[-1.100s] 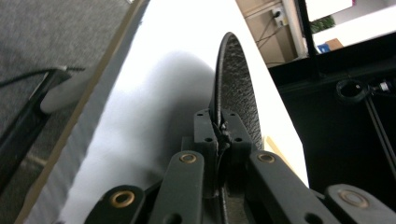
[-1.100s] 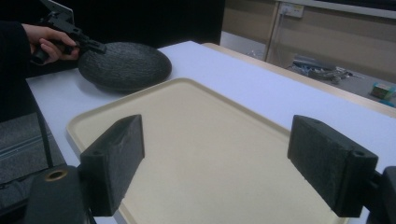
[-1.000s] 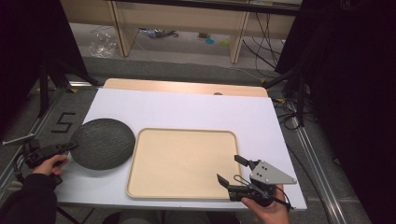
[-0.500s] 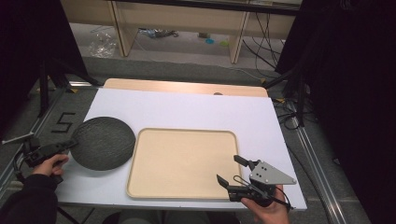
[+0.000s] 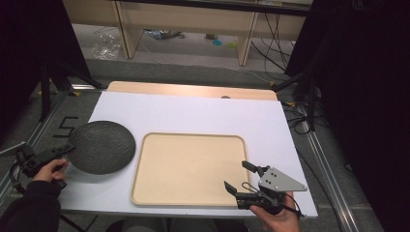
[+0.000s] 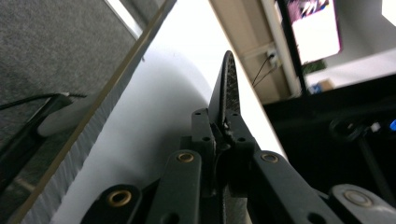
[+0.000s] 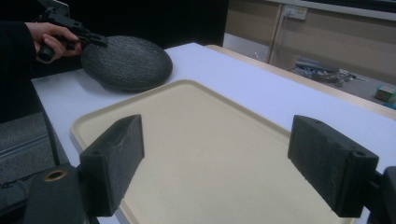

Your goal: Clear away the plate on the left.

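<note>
A beige tray (image 5: 188, 169) with rounded corners is seen lying flat in the middle of the white tabletop (image 5: 193, 113), and nothing is held inside it. Just beside its left side a dark round plate (image 5: 101, 147) with a rough, woven-looking surface is found; whether the two rims touch cannot be told from the high view. The plate reaches almost to the left edge of the table.

The left rim of the plate is pinched between the jaws of the left gripper (image 5: 66, 149), which are pressed together on it; in the left gripper view the plate (image 6: 228, 88) is seen edge-on and rises from between the jaws. The left hand (image 5: 47, 170) is placed outside the table edge, and its sleeve is cut off by the bottom of the picture.

The right gripper (image 5: 241, 176) is held over the near right corner of the tray, with its jaws spread wide and nothing between them. In the right gripper view the tray (image 7: 210, 154) is seen between the two black pads (image 7: 119, 161), and the plate (image 7: 126, 63) is seen farther away with the left gripper (image 7: 95, 39) at its rim. The right hand (image 5: 274, 218) is partly cut off at the bottom.

Behind the tray a wide strip of bare white surface is left free, and to its right a narrower one. A wooden board (image 5: 193, 90) is laid along the far edge. The background in the left gripper view is blurred and hard to make out.
</note>
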Demonstrator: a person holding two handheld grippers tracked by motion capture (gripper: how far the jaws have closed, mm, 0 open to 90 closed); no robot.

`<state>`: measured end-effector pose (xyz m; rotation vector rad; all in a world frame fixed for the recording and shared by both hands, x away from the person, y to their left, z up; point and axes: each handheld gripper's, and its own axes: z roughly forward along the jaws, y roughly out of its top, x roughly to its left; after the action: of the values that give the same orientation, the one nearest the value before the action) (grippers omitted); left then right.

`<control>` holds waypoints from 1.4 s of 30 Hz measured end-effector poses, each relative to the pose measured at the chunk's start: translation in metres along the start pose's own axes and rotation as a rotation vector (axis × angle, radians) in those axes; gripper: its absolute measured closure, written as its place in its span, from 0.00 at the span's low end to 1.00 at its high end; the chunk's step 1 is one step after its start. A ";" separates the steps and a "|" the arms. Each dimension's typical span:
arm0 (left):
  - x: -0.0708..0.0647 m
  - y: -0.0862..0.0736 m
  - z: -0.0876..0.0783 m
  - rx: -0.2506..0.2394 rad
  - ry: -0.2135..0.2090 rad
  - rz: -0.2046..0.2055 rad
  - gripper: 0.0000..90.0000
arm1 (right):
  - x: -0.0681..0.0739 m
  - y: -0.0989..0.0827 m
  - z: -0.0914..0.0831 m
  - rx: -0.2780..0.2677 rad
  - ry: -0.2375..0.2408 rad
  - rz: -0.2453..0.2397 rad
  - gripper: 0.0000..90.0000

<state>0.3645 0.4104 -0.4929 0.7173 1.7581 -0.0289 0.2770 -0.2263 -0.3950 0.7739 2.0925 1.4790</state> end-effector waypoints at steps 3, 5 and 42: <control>-0.001 0.000 -0.003 -0.023 -0.028 -0.019 0.94 | -0.001 0.000 0.000 0.005 0.001 0.001 0.22; -0.003 0.001 -0.005 -0.037 -0.041 -0.028 0.94 | 0.000 0.000 0.000 0.005 0.002 0.001 0.22; -0.064 -0.072 0.044 0.212 -0.215 -0.029 0.91 | -0.002 -0.002 0.003 0.008 0.007 0.003 0.22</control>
<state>0.3765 0.3067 -0.4752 0.8104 1.5726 -0.3050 0.2802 -0.2266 -0.3972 0.7756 2.1045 1.4778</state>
